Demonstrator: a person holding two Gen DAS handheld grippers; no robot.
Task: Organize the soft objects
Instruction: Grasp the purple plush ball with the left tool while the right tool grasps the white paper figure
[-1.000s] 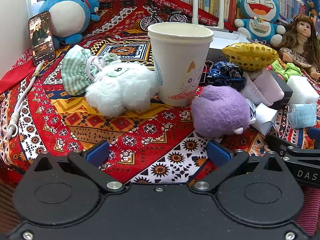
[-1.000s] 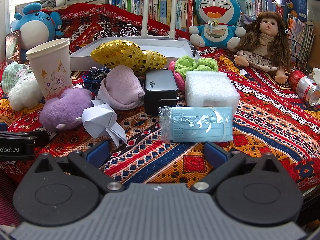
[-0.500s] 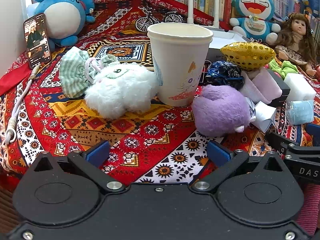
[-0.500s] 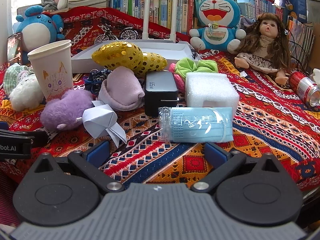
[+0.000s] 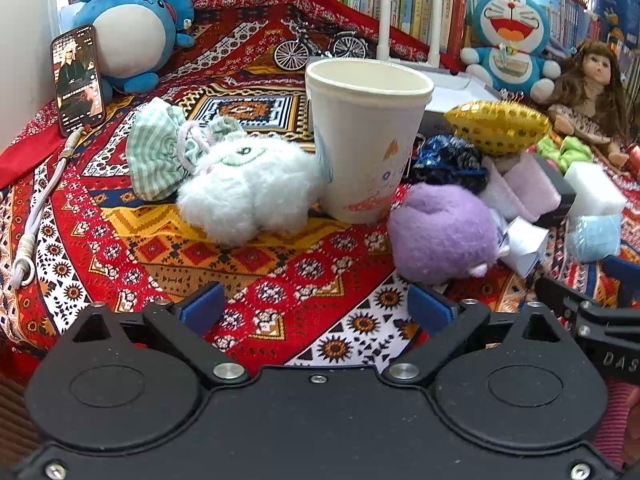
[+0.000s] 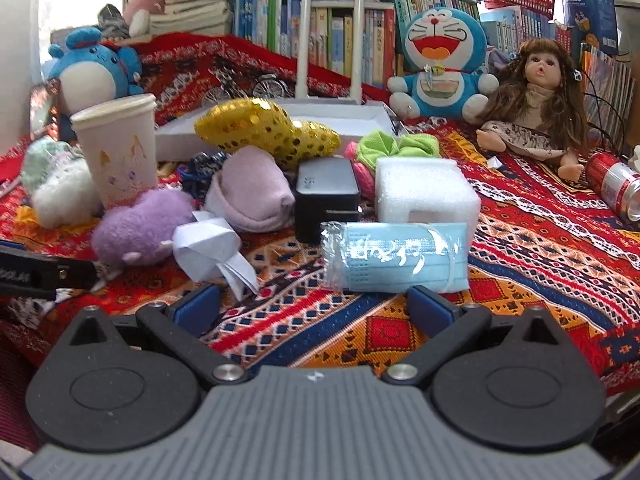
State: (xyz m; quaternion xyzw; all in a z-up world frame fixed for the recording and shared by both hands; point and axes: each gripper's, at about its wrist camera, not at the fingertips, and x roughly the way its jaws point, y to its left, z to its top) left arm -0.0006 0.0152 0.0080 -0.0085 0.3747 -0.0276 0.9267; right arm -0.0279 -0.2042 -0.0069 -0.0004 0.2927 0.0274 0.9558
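My left gripper (image 5: 316, 308) is open and empty, low over the patterned cloth. Ahead of it lie a white fluffy plush (image 5: 248, 188), a green striped pouch (image 5: 160, 156) and a purple plush (image 5: 444, 232) right of a paper cup (image 5: 368, 140). My right gripper (image 6: 316, 308) is open and empty, just short of a bagged blue face mask (image 6: 396, 256). Behind the mask stand a white foam block (image 6: 424, 192), a pink sock roll (image 6: 252, 192), a gold sequin pouch (image 6: 260, 128) and green scrunchies (image 6: 396, 148).
A black box (image 6: 324, 196), folded white paper (image 6: 208, 244) and a white tray (image 6: 340, 116) sit mid-table. A phone (image 5: 78, 80), a blue plush (image 5: 128, 36), a Doraemon plush (image 6: 440, 64), a doll (image 6: 536, 104) and a red can (image 6: 616, 184) ring the area. Bookshelves stand behind.
Both grippers have edged forward a little toward the objects; the mask now lies closer to my right fingers. Nothing was grasped or moved.
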